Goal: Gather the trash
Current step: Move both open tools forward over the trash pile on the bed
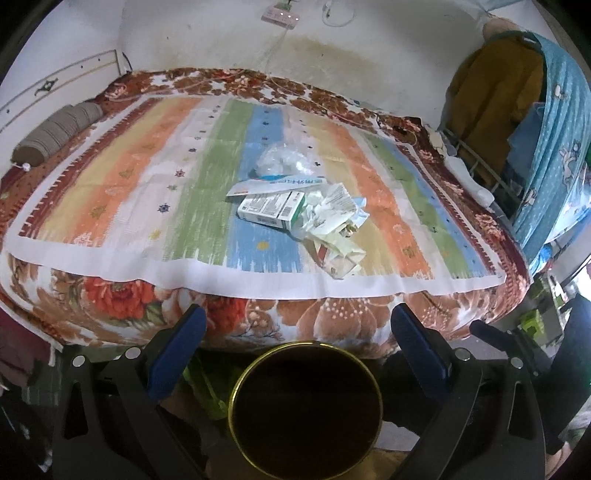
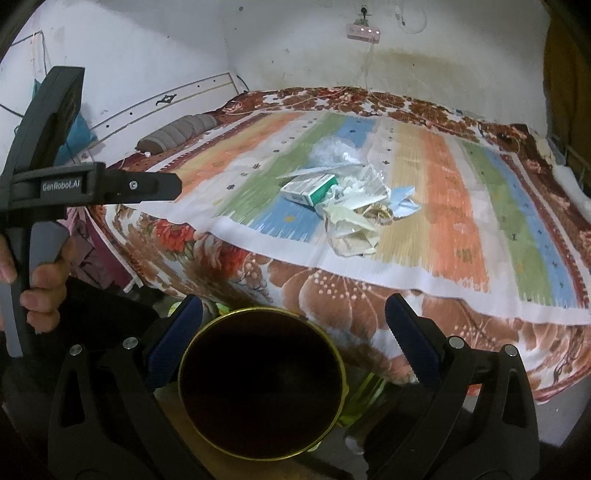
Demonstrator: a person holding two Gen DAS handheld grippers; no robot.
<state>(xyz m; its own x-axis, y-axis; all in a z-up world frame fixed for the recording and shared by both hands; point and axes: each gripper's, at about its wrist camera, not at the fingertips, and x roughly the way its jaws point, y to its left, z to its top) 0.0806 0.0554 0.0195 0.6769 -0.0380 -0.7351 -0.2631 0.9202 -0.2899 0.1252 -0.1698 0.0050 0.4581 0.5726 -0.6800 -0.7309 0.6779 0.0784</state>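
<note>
A pile of trash lies mid-bed on a striped cloth: a green-and-white carton (image 1: 271, 209) (image 2: 309, 189), crumpled papers (image 1: 334, 225) (image 2: 356, 218), a flat white-and-blue pack (image 1: 275, 184) and a clear plastic bag (image 1: 282, 160) (image 2: 332, 151). A round dark bin with a gold rim (image 1: 304, 410) (image 2: 262, 384) stands on the floor below the bed's near edge. My left gripper (image 1: 298, 326) is open above the bin. My right gripper (image 2: 294, 317) is open above the bin too. The left gripper's body (image 2: 55, 184) shows at the right wrist view's left, held by a hand.
The bed has a floral blanket (image 1: 332, 317) under the striped cloth (image 1: 122, 192). A grey bolster pillow (image 1: 55, 129) lies at the far left. A blue curtain and a metal rack (image 1: 480, 166) stand right of the bed. A power strip (image 2: 364, 32) hangs on the wall.
</note>
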